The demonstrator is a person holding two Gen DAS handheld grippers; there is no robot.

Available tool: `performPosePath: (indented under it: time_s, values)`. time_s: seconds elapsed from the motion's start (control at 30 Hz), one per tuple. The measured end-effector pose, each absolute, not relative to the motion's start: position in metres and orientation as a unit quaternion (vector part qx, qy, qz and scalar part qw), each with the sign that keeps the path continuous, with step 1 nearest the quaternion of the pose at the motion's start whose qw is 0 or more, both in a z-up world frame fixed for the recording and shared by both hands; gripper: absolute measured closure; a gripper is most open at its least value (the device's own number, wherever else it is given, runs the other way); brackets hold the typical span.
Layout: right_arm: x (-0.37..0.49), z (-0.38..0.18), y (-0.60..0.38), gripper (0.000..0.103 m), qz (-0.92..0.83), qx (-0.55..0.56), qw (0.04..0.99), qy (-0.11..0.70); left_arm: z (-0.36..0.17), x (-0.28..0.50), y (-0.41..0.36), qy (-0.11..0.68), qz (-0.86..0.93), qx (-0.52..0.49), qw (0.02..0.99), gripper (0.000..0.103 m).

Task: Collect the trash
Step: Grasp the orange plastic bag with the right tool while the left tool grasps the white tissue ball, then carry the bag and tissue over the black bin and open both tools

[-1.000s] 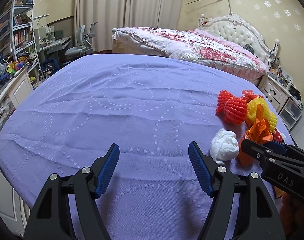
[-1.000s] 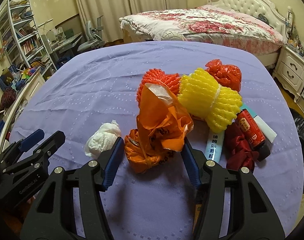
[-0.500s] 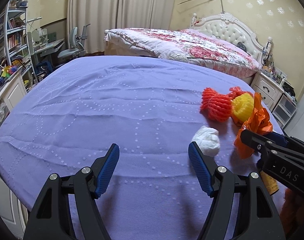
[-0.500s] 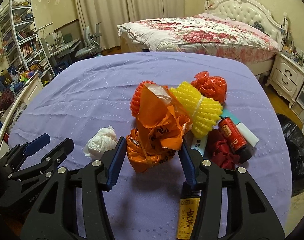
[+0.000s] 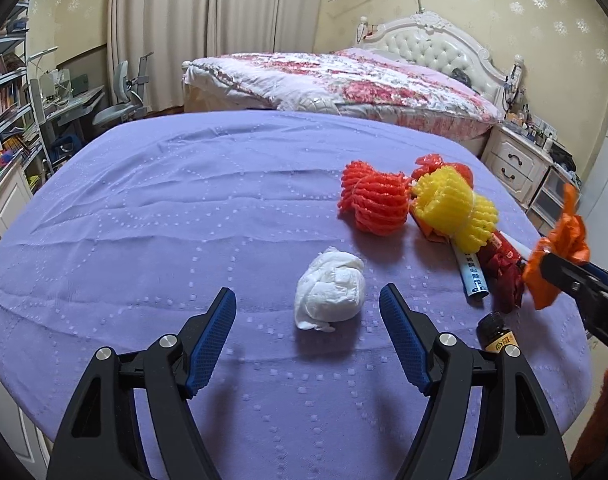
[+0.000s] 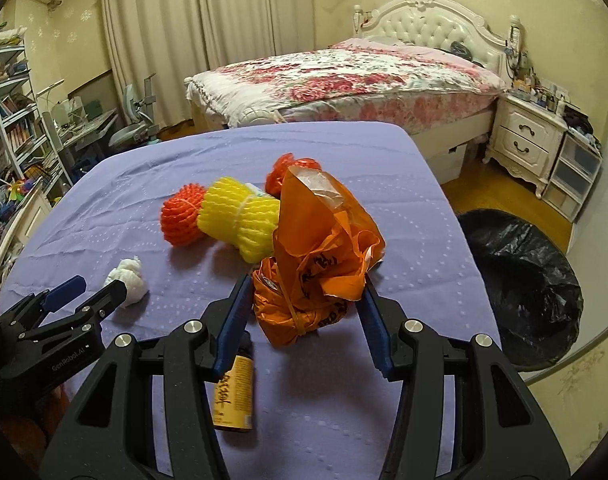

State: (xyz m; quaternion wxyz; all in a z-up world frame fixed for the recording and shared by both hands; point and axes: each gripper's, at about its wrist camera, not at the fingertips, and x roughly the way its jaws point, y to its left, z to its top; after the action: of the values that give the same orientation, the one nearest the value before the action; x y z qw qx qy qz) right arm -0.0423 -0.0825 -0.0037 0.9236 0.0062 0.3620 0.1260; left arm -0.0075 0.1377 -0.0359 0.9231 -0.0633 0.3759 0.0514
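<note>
My right gripper (image 6: 304, 304) is shut on a crumpled orange plastic bag (image 6: 319, 256) and holds it above the purple table (image 6: 423, 240); the bag also shows in the left wrist view (image 5: 555, 256). My left gripper (image 5: 307, 320) is open, with a white crumpled paper wad (image 5: 329, 290) lying on the table just ahead between its fingers. The wad also shows in the right wrist view (image 6: 128, 276). An orange foam net (image 5: 373, 202), a yellow foam net (image 5: 455, 208), a red wrapper (image 5: 499, 268) and a blue-white tube (image 5: 473, 278) lie in a pile.
A black trash bag (image 6: 519, 280) stands open on the floor right of the table. A brown bottle (image 6: 232, 396) lies on the table under my right gripper. A bed (image 6: 343, 76) and a nightstand (image 6: 527, 140) stand behind.
My right gripper lifted the orange bag off the pile and swung it right toward the black bag. My left gripper turned right, bringing the white wad between its fingers.
</note>
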Motion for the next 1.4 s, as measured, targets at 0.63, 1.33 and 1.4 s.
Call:
performPosePath:
  time_s: [0.63, 1.33, 1.4]
  values:
    - [-0.041, -0.010, -0.133, 0.052, 0.105, 0.036, 0.928, 0.356, -0.026, -0.001, 0.110, 0.377, 0.028, -0.052, 0.924, 0.069]
    - [-0.005, -0.018, -0.267, 0.052, -0.039, 0.048, 0.930, 0.362, 0.007, 0.057, -0.064, 0.323, -0.130, 0.011, 0.937, 0.069]
    - [-0.001, -0.022, -0.275, 0.051, -0.048, 0.049, 0.928, 0.365, 0.002, 0.065, -0.075, 0.328, -0.135, 0.016, 0.935, 0.069]
